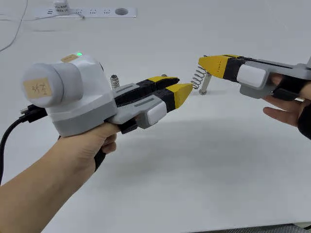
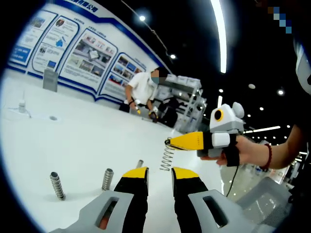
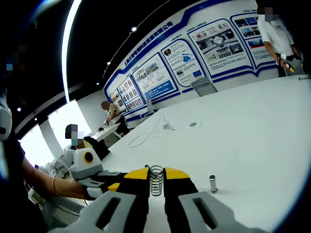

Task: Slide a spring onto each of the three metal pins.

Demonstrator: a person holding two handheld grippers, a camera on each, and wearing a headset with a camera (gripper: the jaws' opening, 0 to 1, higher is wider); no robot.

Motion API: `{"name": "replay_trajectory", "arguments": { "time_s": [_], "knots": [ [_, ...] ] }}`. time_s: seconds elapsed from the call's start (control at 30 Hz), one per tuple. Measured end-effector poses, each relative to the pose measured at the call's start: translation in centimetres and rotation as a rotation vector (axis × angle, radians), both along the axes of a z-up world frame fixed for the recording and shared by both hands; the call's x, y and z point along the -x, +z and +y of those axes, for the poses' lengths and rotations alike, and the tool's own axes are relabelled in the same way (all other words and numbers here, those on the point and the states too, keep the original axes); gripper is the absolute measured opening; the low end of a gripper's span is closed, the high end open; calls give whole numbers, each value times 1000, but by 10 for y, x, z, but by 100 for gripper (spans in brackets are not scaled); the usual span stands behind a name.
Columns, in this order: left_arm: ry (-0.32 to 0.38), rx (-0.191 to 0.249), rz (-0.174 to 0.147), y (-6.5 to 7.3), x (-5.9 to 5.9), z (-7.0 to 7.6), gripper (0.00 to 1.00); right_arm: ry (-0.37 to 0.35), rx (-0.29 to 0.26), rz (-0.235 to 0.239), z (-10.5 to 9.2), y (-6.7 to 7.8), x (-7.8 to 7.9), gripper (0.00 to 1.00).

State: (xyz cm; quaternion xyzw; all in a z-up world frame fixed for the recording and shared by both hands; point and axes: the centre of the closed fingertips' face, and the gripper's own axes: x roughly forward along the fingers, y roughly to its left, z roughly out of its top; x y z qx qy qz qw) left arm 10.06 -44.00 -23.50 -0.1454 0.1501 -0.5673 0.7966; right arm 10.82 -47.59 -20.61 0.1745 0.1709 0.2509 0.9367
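My right gripper (image 1: 201, 62) is shut on the top end of a steel spring (image 1: 198, 77), which hangs tilted just above and left of a bare metal pin (image 1: 203, 85). In the right gripper view the spring (image 3: 156, 183) stands between the jaws of the right gripper (image 3: 156, 171), with the bare pin (image 3: 212, 184) to its right. My left gripper (image 1: 184, 81) is open and holds nothing, its tips a little left of the spring. The left gripper view shows two pins wearing springs (image 2: 57, 185) (image 2: 107, 178), the bare pin (image 2: 139, 163) and the hanging spring (image 2: 167, 156).
The white table (image 1: 194, 160) runs wide toward me. A power strip (image 1: 82, 12) with a cable lies at its far edge. One sprung pin (image 1: 114, 81) stands behind the left gripper's body. People stand by poster walls in the background.
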Motion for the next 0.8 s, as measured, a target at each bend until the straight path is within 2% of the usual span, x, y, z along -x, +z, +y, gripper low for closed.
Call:
{"name": "replay_trajectory", "arguments": {
  "time_s": [0.07,0.1,0.17,0.2,0.23,0.33,0.4,0.5,0.6,0.73,0.8],
  "knots": [
    [10,-45,-48,-1,-2,5,24,-13,29,-12,-4,1,-1,11],
    [12,-65,-61,-1,-1,8,25,-23,61,-23,-7,1,-3,11],
    [19,-87,-77,-1,-1,11,29,-31,90,-35,-9,2,-4,11],
    [26,-108,-111,-1,-2,14,33,-34,114,-41,-11,3,-4,11],
    [29,-122,-130,-1,-2,16,35,-33,132,-49,-11,3,-4,11],
    [32,-163,-149,-2,0,20,42,-35,178,-61,-16,1,-8,11],
    [31,-185,-183,-2,1,22,47,-39,194,-65,-20,1,-11,11],
    [30,-201,-189,-5,1,25,52,-43,213,-69,-23,0,-13,11],
    [41,-239,-232,-5,-2,30,56,-52,247,-83,-26,1,-16,11],
    [60,-265,-245,-5,-5,35,64,-63,279,-91,-33,-1,-23,11],
    [84,-285,-247,-6,-9,40,73,-71,290,-90,-36,-2,-26,11]
  ]
}}
